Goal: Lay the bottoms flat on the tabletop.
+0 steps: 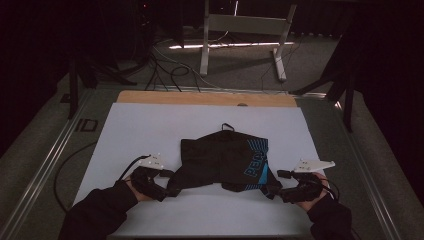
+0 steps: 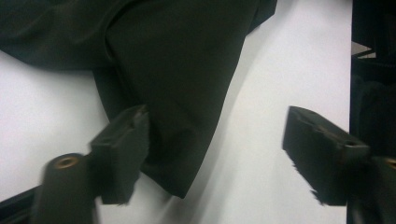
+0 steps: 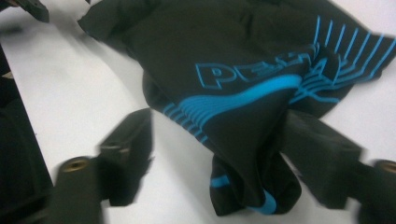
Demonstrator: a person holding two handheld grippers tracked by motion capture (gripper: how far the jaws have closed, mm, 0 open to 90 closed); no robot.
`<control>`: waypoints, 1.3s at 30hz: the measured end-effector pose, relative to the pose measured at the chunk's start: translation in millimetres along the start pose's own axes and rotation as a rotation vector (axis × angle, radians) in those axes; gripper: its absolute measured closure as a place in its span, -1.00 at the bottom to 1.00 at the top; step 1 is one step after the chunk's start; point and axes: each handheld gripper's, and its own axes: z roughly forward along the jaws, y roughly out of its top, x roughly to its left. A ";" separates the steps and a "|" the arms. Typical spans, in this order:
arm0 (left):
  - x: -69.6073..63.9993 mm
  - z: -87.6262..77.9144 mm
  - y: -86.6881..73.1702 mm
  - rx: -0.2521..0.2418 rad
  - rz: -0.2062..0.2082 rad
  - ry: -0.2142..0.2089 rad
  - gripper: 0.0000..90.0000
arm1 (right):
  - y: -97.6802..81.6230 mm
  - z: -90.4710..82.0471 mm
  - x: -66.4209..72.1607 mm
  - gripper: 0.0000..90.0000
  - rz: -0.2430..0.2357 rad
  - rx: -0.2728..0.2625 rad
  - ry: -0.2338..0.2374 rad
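black garment [image 1: 225,160] lies crumpled mid white surface [image 1: 150,125] | left tongs [image 2: 215,154] wide, a cloth corner between the jaws | right tongs [image 3: 219,154] wide astride the blue-striped corner | both at near corners, likely to spread it

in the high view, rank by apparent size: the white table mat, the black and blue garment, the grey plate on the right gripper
1. White rectangular table mat, the largest.
2. Black fabric garment with blue print.
3. Grey three-cornered plate on the right gripper, the smallest.
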 end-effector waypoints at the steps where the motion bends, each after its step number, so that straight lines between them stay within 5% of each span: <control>1: 0.2 -0.5 0.7 0.001 -0.008 0.002 -0.68 | 2.7 -2.6 0.6 -0.76 -0.008 -0.016 0.003; 7: 2.1 -6.5 6.0 -0.005 -0.018 0.011 -0.97 | 10.8 -8.8 -1.6 -0.80 -0.013 -0.049 0.009; 8: 2.5 -10.1 11.4 0.007 -0.017 0.039 -0.99 | 14.6 -11.0 -1.9 -0.80 -0.020 -0.055 -0.004; 24: 16.1 -24.0 50.8 -0.021 0.021 0.084 -1.00 | 49.5 -10.6 -18.1 -0.80 -0.061 -0.094 -0.041; 39: 44.5 -9.9 72.7 -0.023 -0.042 0.122 -0.99 | 74.8 14.7 -45.7 -0.80 -0.051 -0.118 -0.085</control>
